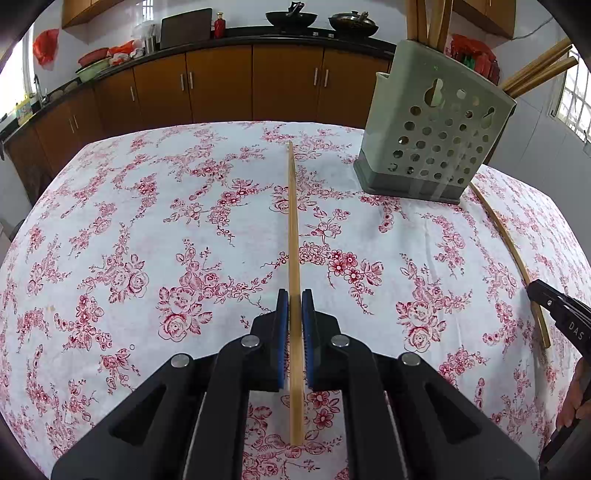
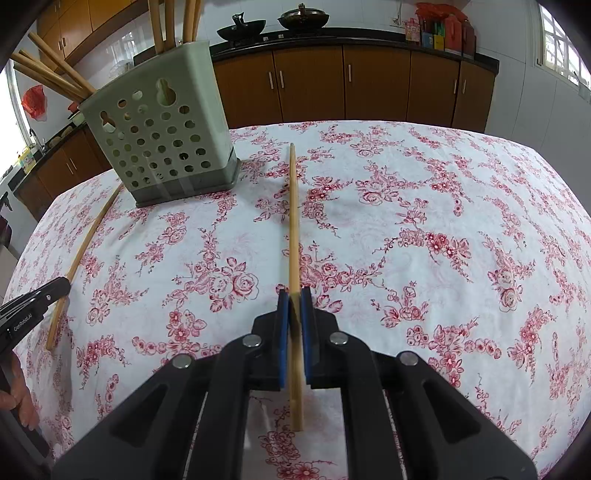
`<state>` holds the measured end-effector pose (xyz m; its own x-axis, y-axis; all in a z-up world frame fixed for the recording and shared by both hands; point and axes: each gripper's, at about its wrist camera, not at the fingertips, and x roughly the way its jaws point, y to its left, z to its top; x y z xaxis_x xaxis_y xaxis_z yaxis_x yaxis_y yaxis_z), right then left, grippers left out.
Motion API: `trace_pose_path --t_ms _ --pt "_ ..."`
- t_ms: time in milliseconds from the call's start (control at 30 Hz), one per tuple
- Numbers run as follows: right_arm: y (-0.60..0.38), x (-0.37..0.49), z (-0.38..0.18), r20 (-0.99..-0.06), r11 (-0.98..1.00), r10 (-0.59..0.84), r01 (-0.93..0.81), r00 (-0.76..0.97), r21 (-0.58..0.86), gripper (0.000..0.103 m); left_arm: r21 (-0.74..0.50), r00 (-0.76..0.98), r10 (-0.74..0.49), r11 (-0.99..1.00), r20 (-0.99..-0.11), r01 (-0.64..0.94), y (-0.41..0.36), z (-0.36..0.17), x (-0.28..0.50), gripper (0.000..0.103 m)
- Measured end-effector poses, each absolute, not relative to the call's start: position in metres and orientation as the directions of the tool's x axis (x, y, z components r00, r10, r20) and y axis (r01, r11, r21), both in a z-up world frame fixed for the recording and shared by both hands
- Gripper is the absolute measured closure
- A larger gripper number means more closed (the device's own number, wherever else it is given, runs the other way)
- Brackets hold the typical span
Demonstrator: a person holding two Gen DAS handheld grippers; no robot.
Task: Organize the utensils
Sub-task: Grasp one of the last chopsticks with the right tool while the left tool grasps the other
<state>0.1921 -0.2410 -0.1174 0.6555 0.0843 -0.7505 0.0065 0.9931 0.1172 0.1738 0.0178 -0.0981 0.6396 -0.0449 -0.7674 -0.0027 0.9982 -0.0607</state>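
Both black grippers clamp bamboo chopsticks.
Left gripper [image 1: 295, 295] holds one tan chopstick [image 1: 293, 229], right gripper [image 2: 294, 293] another [image 2: 293, 221]; perforated green plastic holder [image 1: 432, 136] near table's far edge.

Under me lies a white tablecloth [image 1: 147, 229] printed with red roses. At twelve o'clock I see brown cabinets [image 1: 221, 85] under a dark counter, with two black woks [image 2: 242, 27] on it. At ten o'clock hangs a red bag [image 1: 46, 46].
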Motion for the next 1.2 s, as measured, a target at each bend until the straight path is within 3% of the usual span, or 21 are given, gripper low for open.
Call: trace_pose_path --t_ms 833,967,1200 --pt "-0.240 0.193 -0.118 -0.751 0.994 0.082 0.006 0.655 0.113 0.095 -0.060 0.640 -0.046 0.998 -0.767 -0.001 0.017 -0.098 0.173 0.093" --pt "-0.239 0.191 -0.117 -0.760 0.995 0.073 0.010 0.646 0.103 0.095 0.028 0.637 -0.009 0.998 -0.771 0.048 0.006 -0.098 0.171 0.092" --pt "-0.241 0.184 -0.116 -0.759 0.993 0.098 -0.013 0.643 0.118 0.095 0.015 0.637 -0.022 0.998 -0.771 0.053 0.008 -0.099 0.166 0.093"
